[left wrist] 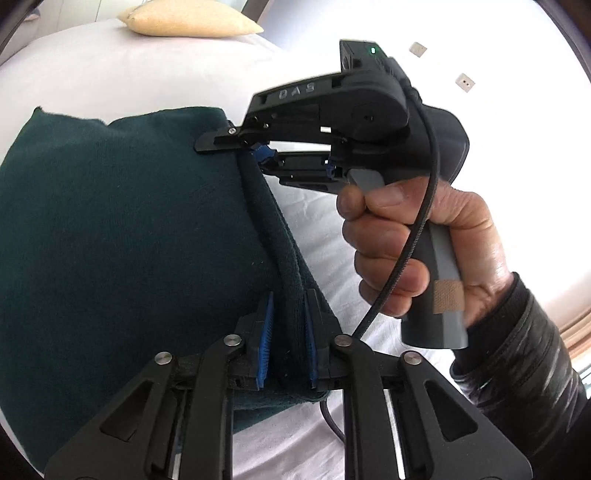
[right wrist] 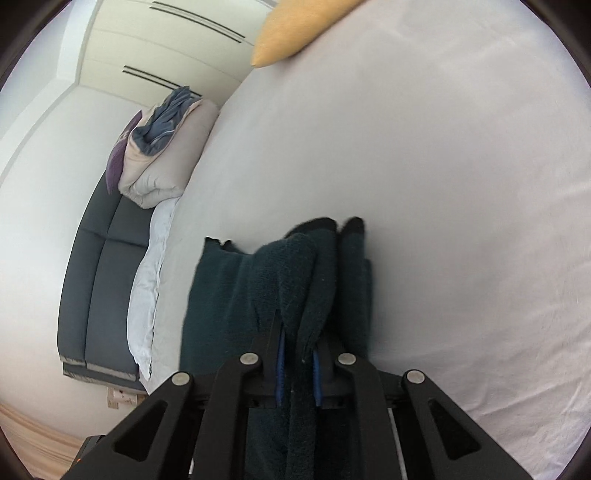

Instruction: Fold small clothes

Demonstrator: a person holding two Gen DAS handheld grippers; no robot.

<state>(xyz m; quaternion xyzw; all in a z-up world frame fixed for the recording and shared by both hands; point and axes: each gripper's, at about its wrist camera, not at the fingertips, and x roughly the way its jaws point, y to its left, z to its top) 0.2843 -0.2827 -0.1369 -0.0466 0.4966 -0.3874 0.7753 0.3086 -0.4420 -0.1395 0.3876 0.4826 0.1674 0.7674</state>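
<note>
Garment: a dark green knitted garment (left wrist: 122,229) lies spread on the bed, its right edge gathered into a thick ridge that runs from one gripper to the other.
Garment, right wrist view: the same cloth (right wrist: 221,295) is bunched and lifted at the near end, the rest lying flat to the left of it.
Left gripper: the left gripper (left wrist: 288,343) is narrow, its blue pads (left wrist: 266,339) pressed on both sides of the ridge at the near end.
Right gripper: the right gripper (right wrist: 298,363) is nearly closed, with a fold of the cloth pinched between its blue pads (right wrist: 280,365); in the left wrist view it (left wrist: 255,147) bites the far end of the ridge.
Hand: a hand (left wrist: 417,243) in a dark sleeve (left wrist: 517,354) grips the grey handle of the right gripper, a black cable running across its fingers.
Bed: white sheet (right wrist: 424,184), lightly creased.
Pillow: a yellow pillow (right wrist: 295,33) lies at the far edge of the bed.
Bedding: a folded pile of bedding (right wrist: 166,147) sits on a dark sofa (right wrist: 103,277) beside the bed.
</note>
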